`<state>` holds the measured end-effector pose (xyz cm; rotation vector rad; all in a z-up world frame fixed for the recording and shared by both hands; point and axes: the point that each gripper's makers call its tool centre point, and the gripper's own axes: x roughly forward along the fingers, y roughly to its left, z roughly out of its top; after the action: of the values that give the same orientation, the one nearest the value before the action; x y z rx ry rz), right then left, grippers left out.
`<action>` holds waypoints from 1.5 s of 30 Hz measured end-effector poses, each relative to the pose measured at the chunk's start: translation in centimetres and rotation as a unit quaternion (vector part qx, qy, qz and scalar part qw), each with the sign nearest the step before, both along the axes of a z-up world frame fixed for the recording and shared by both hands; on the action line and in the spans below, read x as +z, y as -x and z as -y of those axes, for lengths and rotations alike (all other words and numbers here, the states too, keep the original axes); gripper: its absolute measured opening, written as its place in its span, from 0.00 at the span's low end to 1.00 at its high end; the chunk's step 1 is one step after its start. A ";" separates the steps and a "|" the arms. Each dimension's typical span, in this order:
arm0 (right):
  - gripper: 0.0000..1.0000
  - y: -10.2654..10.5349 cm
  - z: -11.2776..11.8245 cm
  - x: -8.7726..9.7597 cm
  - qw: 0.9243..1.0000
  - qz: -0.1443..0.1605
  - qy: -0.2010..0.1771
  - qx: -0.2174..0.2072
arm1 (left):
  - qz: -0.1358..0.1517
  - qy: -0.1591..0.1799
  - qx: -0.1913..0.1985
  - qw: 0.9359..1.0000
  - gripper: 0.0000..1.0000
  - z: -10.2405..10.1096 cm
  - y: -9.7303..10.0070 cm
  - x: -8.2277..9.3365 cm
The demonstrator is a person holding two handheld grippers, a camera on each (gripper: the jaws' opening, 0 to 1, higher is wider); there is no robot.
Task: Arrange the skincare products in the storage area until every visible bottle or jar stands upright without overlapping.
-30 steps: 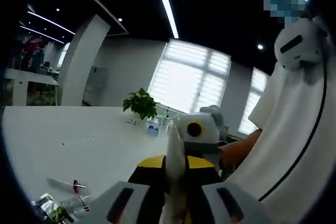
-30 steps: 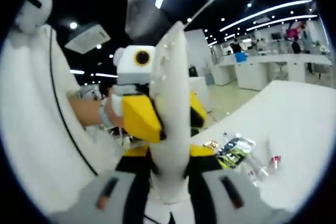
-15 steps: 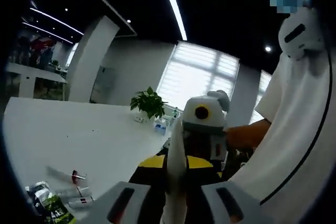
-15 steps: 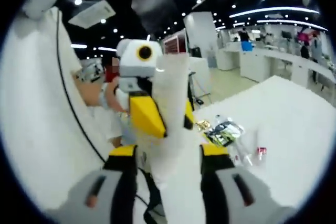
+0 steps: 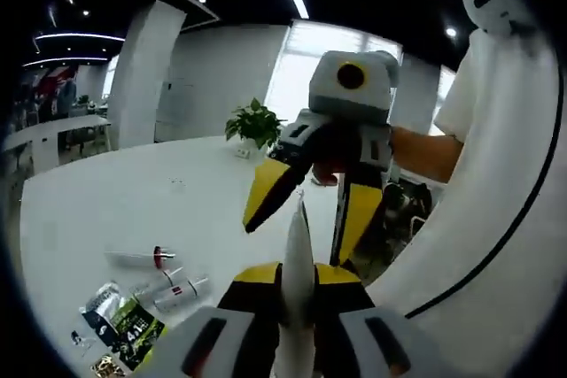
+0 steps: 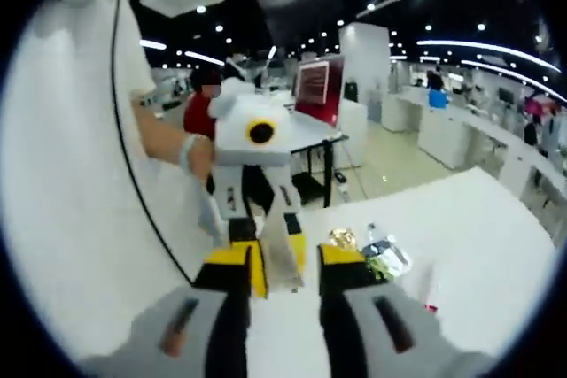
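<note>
The left gripper (image 5: 297,307) was clenched on one slim white soft tube (image 5: 297,258), which stood up between its yellow-tipped jaws. The right gripper (image 5: 306,196) showed in the left gripper view just beyond the tube, its two yellow-and-black jaws spread apart, and nothing could be seen between them there.

In the right gripper view, the right gripper (image 6: 276,281) faced the left gripper (image 6: 257,183), with the white tube (image 6: 283,250) standing in the gap between its own jaws; contact could not be confirmed.

The remaining skincare products lay flat on the large white table (image 5: 97,210), to the left and well apart from both grippers. Three small clear tubes with red-and-white caps (image 5: 168,282) were counted there, beside one green-and-black sachet (image 5: 133,334). A silver item next to the sachet was too small to identify. One potted green plant (image 5: 255,126) stood at the far edge of the table.
</note>
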<state>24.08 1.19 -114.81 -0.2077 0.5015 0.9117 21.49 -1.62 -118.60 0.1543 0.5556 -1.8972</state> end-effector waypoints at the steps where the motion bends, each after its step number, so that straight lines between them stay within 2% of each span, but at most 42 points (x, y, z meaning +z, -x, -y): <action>1: 0.14 0.2 0.1 -0.3 1.000 -0.002 0.017 0.006 | 0.010 -0.007 -0.012 1.000 0.11 0.0 0.2 -0.3; 2: 0.12 0.7 -0.1 -0.3 1.000 -0.007 0.016 0.018 | 0.017 -0.010 -0.012 1.000 0.11 0.2 0.0 -0.4; 7: 0.05 1.7 1.4 0.2 0.999 -0.019 0.036 0.012 | 0.024 -0.009 -0.042 0.999 0.11 1.4 1.1 0.0; 9: 0.03 3.2 2.6 0.0 0.997 -0.034 0.058 0.030 | 0.035 -0.010 -0.061 0.998 0.12 2.8 2.5 -0.3; 13: 0.00 4.7 4.4 -1.2 0.992 -0.046 0.109 0.042 | 0.050 -0.009 -0.058 0.997 0.13 4.9 4.0 -1.3; 14: 0.00 5.3 5.3 -2.0 0.989 -0.052 0.133 0.049 | 0.050 -0.009 -0.057 0.997 0.14 5.1 4.1 -1.5; 15: 0.00 5.6 5.6 -2.3 0.987 -0.056 0.141 0.051 | 0.051 -0.010 -0.056 0.997 0.14 6.2 5.0 -2.3; 18: 0.00 6.6 6.5 -3.0 0.983 -0.069 0.160 0.053 | 0.045 -0.008 -0.050 0.998 0.15 7.4 6.0 -3.0; 21: 0.00 6.7 6.8 -3.2 0.982 -0.072 0.165 0.056 | 0.035 -0.007 -0.037 0.999 0.16 7.7 6.1 -3.1; 23: 0.00 6.5 6.7 -3.2 0.981 -0.074 0.169 0.057 | 0.031 -0.006 -0.022 0.999 0.16 7.6 5.8 -3.1; 28: 0.00 4.6 5.4 -3.4 0.979 -0.069 0.181 0.068 | 0.042 -0.016 0.011 0.999 0.19 5.9 3.8 -3.2; 29: 0.00 4.2 5.2 -3.5 0.978 -0.067 0.185 0.068 | 0.052 -0.028 0.022 0.998 0.19 4.7 2.5 -3.5; 31: 0.00 3.7 5.0 -3.6 0.977 -0.065 0.192 0.067 | 0.060 -0.041 0.030 0.997 0.19 3.5 1.5 -4.0; 32: 0.00 2.8 4.8 -3.8 0.976 -0.061 0.200 0.062 | 0.068 -0.060 0.046 0.995 0.18 1.7 -0.3 -4.7; 33: 0.00 2.6 4.8 -3.8 0.976 -0.060 0.200 0.060 | 0.068 -0.064 0.047 0.995 0.18 1.3 -0.5 -4.8; 35: 0.00 1.8 5.1 -4.1 0.976 -0.057 0.203 0.050 | 0.070 -0.068 0.057 0.994 0.18 -0.5 -1.8 -5.2; 38: 0.00 1.2 5.6 -4.5 0.975 -0.056 0.210 0.040 | 0.057 -0.071 0.073 0.993 0.18 -1.7 -2.8 -5.4; 41: 0.00 1.3 6.9 -4.8 0.973 -0.057 0.224 0.026 | 0.046 -0.072 0.085 0.993 0.18 -2.0 -3.4 -5.9; 45: 0.00 1.8 9.2 -4.4 0.972 -0.064 0.225 0.004 | 0.038 -0.071 0.086 0.993 0.18 -0.2 -3.5 -5.4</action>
<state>22.24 -7.98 -119.21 -0.5663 0.8265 0.8131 24.98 -1.39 -123.97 0.2627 0.6318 -1.6770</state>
